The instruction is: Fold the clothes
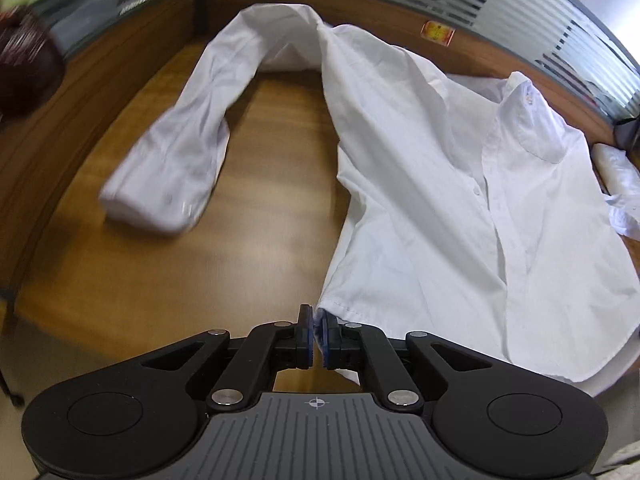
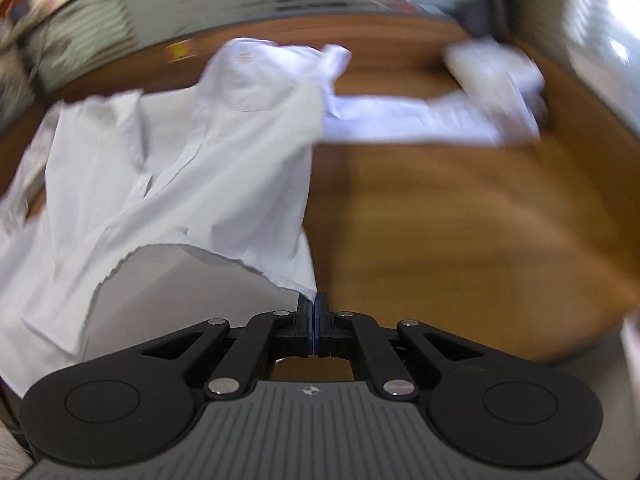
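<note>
A white long-sleeved shirt (image 1: 432, 184) lies front up on the wooden table (image 1: 256, 216), collar at the far right. One sleeve (image 1: 192, 128) curves away to the left, cuff nearest me. My left gripper (image 1: 317, 322) is shut on the shirt's bottom hem corner. In the right wrist view the same shirt (image 2: 192, 184) is lifted at its other hem corner, where my right gripper (image 2: 315, 312) is shut on the cloth. The second sleeve (image 2: 420, 120) stretches right across the table. This view is blurred by motion.
A wooden ledge (image 1: 400, 28) with a red and yellow sticker (image 1: 438, 33) runs along the far table edge below striped glass panels. A white bundle (image 2: 496, 72) lies at the far right. A dark object (image 1: 24, 72) sits at the far left.
</note>
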{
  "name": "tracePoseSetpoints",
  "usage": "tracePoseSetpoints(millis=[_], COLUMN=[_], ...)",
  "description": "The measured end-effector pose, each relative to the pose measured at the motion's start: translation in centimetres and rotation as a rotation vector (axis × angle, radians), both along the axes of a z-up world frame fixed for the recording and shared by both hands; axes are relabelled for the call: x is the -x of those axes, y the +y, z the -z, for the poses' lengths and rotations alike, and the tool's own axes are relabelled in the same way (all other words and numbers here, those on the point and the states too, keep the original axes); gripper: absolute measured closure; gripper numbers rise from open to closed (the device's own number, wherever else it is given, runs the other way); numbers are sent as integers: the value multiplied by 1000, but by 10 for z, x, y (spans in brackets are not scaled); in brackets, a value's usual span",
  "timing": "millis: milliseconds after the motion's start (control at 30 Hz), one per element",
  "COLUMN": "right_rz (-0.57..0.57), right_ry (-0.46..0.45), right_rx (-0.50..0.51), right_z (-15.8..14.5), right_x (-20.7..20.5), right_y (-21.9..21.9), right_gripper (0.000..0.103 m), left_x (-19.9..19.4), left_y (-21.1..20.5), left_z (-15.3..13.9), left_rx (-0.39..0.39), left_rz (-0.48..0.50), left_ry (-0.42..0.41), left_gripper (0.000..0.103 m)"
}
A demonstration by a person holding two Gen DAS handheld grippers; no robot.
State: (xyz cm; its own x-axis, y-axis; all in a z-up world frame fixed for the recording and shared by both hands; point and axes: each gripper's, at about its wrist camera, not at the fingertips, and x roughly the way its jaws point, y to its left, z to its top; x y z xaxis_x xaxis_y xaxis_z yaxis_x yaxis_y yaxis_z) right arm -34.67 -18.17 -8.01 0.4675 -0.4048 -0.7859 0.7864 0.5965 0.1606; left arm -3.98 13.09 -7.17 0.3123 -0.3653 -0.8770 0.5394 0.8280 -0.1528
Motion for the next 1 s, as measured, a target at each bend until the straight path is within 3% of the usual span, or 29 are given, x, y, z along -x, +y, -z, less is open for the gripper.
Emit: tracePoseSetpoints(millis=[233, 367, 400, 467, 567, 1000], right_rz=[51, 75, 83, 99, 123, 247], right_ry=[26, 45, 47, 51, 58, -47], right_rx=[-122, -156, -155, -151, -147, -135], right_z=[51, 67, 68, 68, 69, 44], right_x=[42, 50, 51, 54, 57, 85], right_y=[26, 24, 25, 25, 26, 37], right_gripper=[102, 102, 101, 99, 90, 87], left_x=[52, 69, 70, 70, 68, 43], left_y=[19, 20, 21, 21, 24, 10], left_z=[37, 48, 46, 42, 28, -55], left_rx=[-91, -127, -125, -122, -119, 60], left_rz=[-6, 19, 19, 18, 24, 73], left_ry=[96, 89, 81, 65, 29, -111], left_gripper=[97, 93, 91, 73, 62, 35])
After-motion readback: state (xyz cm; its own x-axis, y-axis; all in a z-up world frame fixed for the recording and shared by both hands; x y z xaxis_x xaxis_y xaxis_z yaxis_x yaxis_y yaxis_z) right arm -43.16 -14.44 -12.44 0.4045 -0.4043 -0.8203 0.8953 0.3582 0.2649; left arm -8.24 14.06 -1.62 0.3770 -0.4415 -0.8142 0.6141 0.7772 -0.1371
